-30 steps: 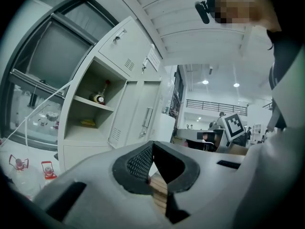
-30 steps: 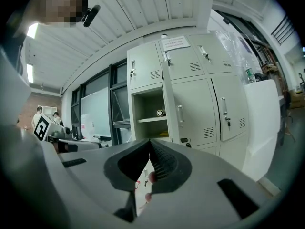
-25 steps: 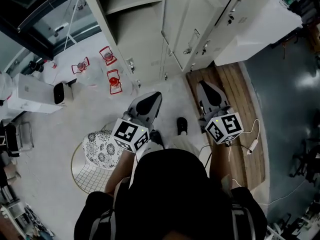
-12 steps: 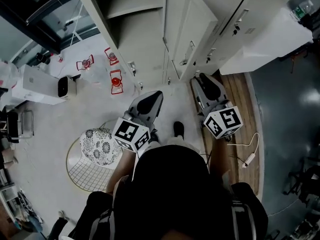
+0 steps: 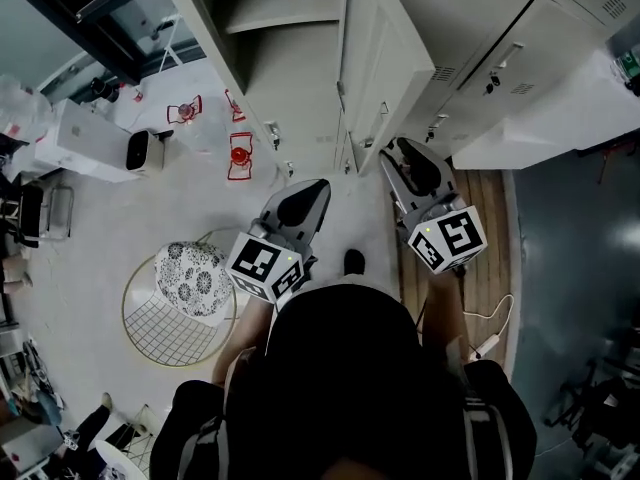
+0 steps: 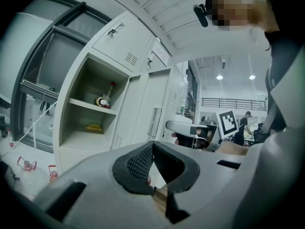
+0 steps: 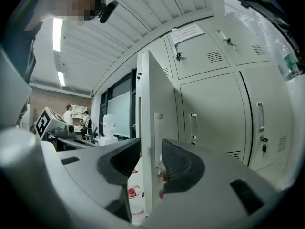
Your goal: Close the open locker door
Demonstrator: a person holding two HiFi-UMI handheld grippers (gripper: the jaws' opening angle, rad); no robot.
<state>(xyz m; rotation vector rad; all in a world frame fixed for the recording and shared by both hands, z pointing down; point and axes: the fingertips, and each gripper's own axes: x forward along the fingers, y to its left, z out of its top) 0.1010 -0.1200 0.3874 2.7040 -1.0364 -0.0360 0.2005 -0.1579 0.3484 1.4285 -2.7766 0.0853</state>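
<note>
Right gripper view puts the locker door [image 7: 159,94] edge-on and upright, straight ahead. Its free edge lines up with the gap of our right gripper [image 7: 151,151], whose jaws have just been opening and now stand spread, pads off it. Our left gripper [image 6: 152,149], pressed together and empty, faces the open locker [image 6: 90,87] left of the door. We judge the right hand nearer and the swing path free.

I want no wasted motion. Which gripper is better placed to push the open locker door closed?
Right. The right gripper points at the open locker door, whose edge shows through the gap of its jaws, which have just been opening, not touching it. The left gripper is shut and faces the shelves.
</note>
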